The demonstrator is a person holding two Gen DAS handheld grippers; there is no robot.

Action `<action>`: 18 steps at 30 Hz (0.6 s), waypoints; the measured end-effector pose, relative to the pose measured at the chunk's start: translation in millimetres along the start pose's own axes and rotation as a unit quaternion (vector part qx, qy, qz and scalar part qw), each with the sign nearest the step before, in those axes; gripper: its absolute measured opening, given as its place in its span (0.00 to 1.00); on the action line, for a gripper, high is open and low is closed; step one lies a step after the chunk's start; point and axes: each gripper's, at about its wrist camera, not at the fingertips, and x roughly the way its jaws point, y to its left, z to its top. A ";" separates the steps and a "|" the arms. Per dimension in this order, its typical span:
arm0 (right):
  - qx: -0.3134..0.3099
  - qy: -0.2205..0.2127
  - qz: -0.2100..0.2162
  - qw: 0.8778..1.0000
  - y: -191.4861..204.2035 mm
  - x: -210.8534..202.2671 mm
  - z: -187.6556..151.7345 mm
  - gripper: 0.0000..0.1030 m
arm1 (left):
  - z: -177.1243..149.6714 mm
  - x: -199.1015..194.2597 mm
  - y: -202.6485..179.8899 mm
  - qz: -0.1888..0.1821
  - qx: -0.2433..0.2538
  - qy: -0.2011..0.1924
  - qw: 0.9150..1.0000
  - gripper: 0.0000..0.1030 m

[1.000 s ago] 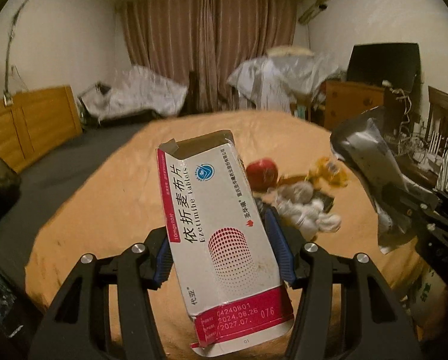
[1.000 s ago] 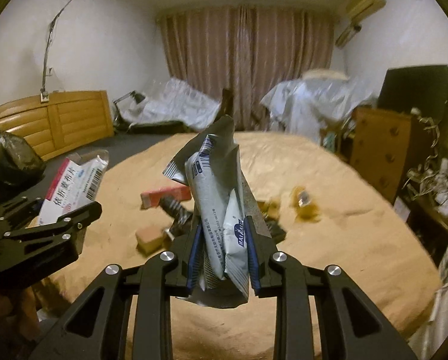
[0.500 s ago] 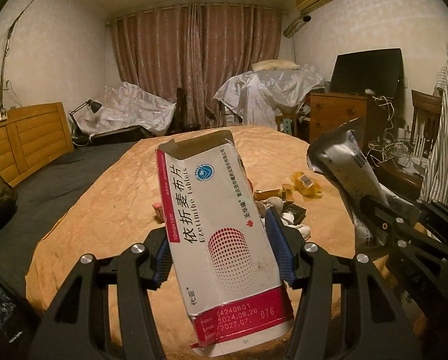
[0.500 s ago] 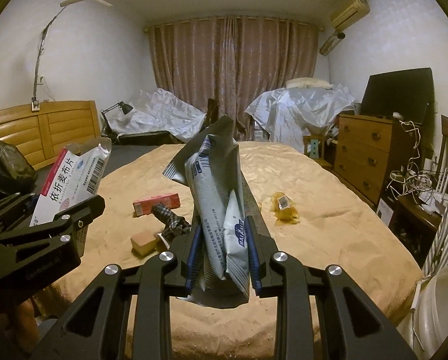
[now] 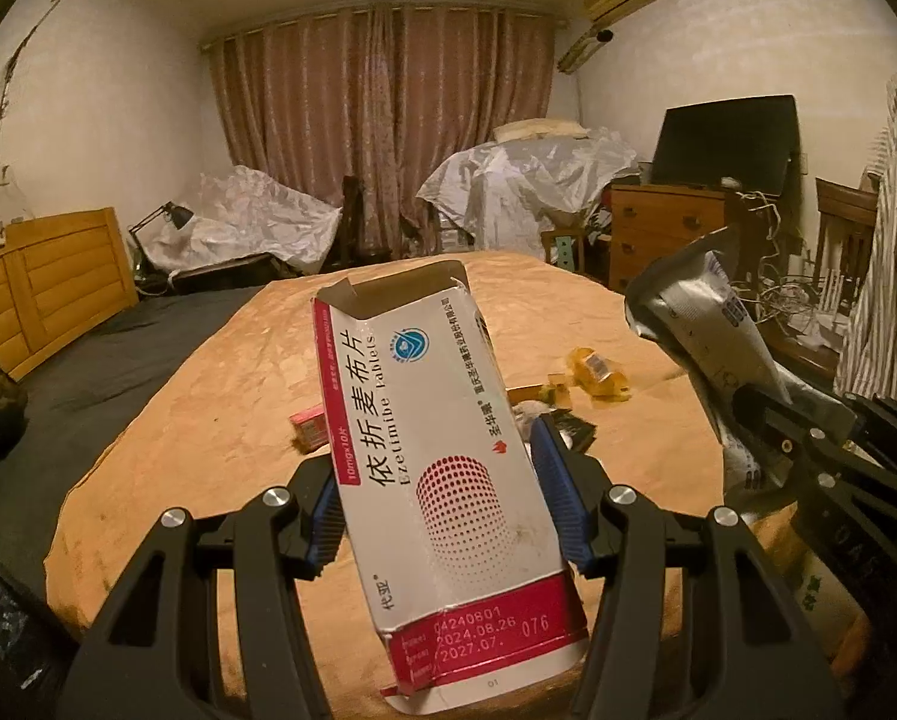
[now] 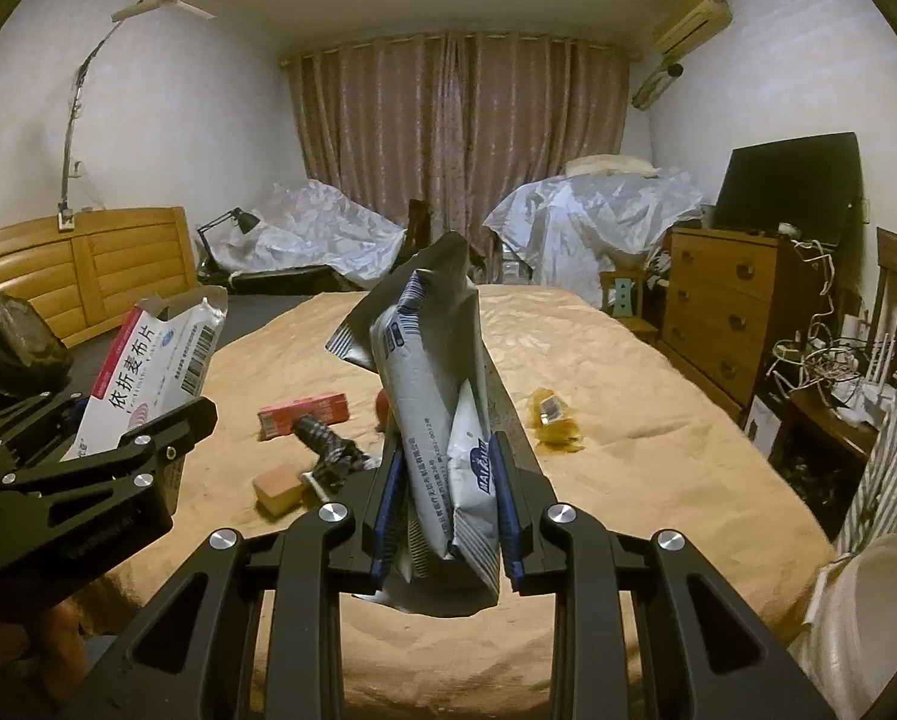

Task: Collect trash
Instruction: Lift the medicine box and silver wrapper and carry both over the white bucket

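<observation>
The left gripper clamps a white and red medicine box, held tilted above the near end of the bed. The right gripper is closed on a silver foil pouch standing upright between its blue pads. Farther out on the tan bedspread lie a red carton, a yellow wrapper to the right, and a tan block.
</observation>
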 end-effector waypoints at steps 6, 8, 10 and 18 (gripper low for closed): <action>0.005 -0.001 -0.031 1.000 -34.9 -18.0 8.7 0.28 | 14.7 1.7 -37.2 -0.042 0.011 -0.007 0.999 0.53; 0.007 0.000 -0.049 0.999 -54.2 -27.2 11.9 0.28 | 20.8 2.9 -55.3 -0.060 0.018 -0.009 0.998 0.53; 0.013 0.001 -0.070 0.997 -77.0 -37.8 15.4 0.28 | 25.7 4.6 -73.5 -0.081 0.024 -0.009 0.996 0.53; 0.042 0.009 -0.157 0.987 -178.6 -82.4 14.4 0.28 | 40.3 9.3 -159.9 -0.161 0.055 -0.005 0.985 0.53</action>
